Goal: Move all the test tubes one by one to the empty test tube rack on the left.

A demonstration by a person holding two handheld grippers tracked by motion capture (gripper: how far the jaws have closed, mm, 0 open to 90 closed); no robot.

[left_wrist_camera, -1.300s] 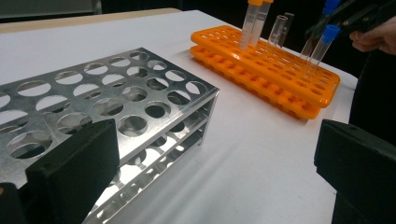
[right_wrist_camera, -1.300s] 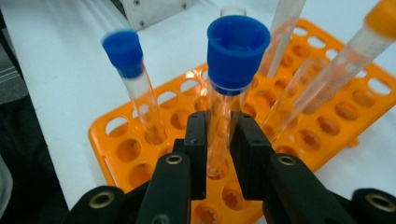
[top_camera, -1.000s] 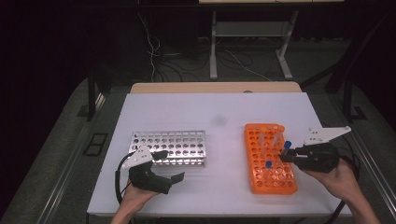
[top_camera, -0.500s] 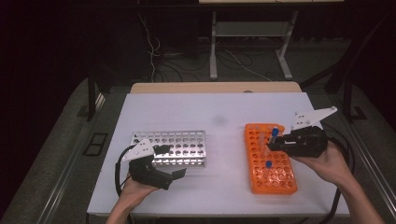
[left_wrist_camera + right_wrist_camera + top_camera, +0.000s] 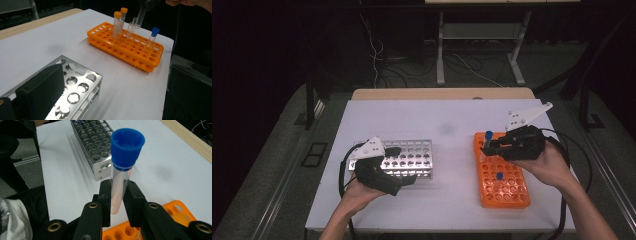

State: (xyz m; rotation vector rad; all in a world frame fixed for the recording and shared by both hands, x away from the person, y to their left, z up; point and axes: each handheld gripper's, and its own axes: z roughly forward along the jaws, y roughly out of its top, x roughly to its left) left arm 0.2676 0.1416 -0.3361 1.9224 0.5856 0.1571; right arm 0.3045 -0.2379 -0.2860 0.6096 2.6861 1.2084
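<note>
Holding 1 blue-capped tube | right hand-held gripper clamped | 2 racks: orange rack, metal rack

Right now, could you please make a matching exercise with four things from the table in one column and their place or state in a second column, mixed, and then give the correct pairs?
Column one:
1. blue-capped tube
2. metal rack
3. orange rack
4. second blue-capped tube

Column two:
A. stands upright in a hole of the orange rack
B. lies on the right part of the white table, holding several tubes
C. clamped between the jaws of the right hand-held gripper, lifted above the rack
D. stands next to the left hand-held gripper, its visible holes empty

Right pairs: 1-C, 2-D, 3-B, 4-A
</note>
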